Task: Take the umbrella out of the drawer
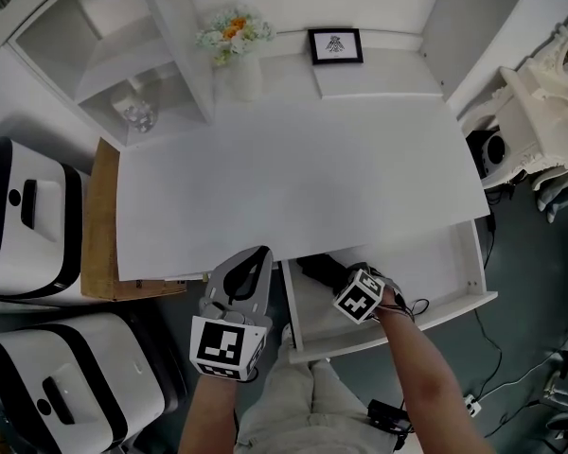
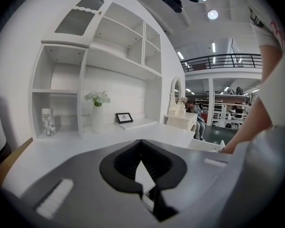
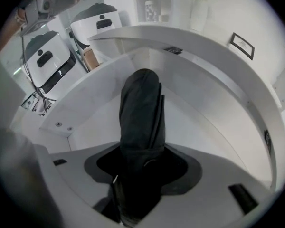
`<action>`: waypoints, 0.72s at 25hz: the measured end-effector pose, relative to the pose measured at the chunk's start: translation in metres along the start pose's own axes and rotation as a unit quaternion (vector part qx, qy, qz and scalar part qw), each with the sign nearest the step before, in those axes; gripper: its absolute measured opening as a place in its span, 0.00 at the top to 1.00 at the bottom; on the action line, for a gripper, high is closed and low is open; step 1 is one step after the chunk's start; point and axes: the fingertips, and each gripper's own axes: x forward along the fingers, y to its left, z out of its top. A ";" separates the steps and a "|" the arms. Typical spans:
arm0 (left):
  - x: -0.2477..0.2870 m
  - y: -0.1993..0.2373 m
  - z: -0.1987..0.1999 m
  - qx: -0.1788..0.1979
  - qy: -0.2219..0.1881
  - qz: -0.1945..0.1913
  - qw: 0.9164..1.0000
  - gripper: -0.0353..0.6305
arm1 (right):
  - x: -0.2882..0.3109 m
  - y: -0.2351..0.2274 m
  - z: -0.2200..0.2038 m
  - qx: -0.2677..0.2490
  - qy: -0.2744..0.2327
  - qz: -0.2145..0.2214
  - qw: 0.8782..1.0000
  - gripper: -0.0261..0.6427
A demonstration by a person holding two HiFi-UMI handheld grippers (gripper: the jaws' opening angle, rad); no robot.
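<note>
Right gripper [image 3: 138,172]: fingers mostly covered by the umbrella [image 3: 140,118]. Head view: umbrella partly hidden behind gripper cube [image 1: 359,296]. Framed picture [image 1: 335,46] print unreadable.

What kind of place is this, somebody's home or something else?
Probably a furniture showroom or big hall, not a home: the white desk and shelf unit look domestic, but beyond them the left gripper view shows a railed mezzanine under a high lit ceiling and more furniture.

umbrella [image 3: 140,113]: matt black cloth, creased. drawer [image 3: 204,113] and desk [image 1: 293,178]: smooth white, satin finish, looks painted. panel [image 1: 99,220] left of desk: bare matt wood.
</note>
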 end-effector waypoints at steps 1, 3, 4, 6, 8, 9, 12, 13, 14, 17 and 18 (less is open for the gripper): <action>-0.001 -0.001 0.002 0.001 -0.001 0.001 1.000 0.93 | -0.002 0.002 -0.001 -0.009 0.000 0.002 1.000 0.61; -0.003 -0.002 0.006 0.004 -0.003 0.002 1.000 0.93 | -0.007 0.006 -0.002 -0.025 0.000 0.005 1.000 0.61; -0.004 -0.003 0.009 0.005 -0.004 0.003 1.000 0.93 | -0.010 0.008 -0.002 -0.032 0.000 0.006 0.999 0.61; -0.007 -0.004 0.013 0.005 -0.007 0.004 1.000 0.93 | -0.016 0.011 -0.003 -0.046 0.001 0.007 0.999 0.61; -0.010 -0.004 0.018 0.006 -0.011 0.006 1.000 0.93 | -0.021 0.014 -0.003 -0.062 0.004 0.007 0.998 0.61; -0.010 -0.004 0.020 0.008 -0.012 0.007 1.000 0.93 | -0.023 0.015 -0.003 -0.068 0.004 0.006 0.998 0.61; -0.013 -0.004 0.029 0.012 -0.020 0.009 1.000 0.93 | -0.031 0.015 -0.002 -0.080 0.003 0.003 0.997 0.60; -0.014 -0.003 0.033 0.013 -0.023 0.010 1.000 0.93 | -0.035 0.015 -0.001 -0.085 0.002 0.001 0.996 0.60; -0.015 -0.003 0.037 0.014 -0.027 0.010 0.999 0.93 | -0.039 0.015 0.000 -0.089 0.001 -0.002 0.996 0.61; -0.018 -0.004 0.048 0.018 -0.036 0.014 0.999 0.93 | -0.051 0.016 0.004 -0.105 -0.005 -0.007 0.994 0.60; -0.019 -0.005 0.051 0.019 -0.040 0.015 0.999 0.93 | -0.055 0.016 0.005 -0.108 -0.007 -0.009 0.994 0.61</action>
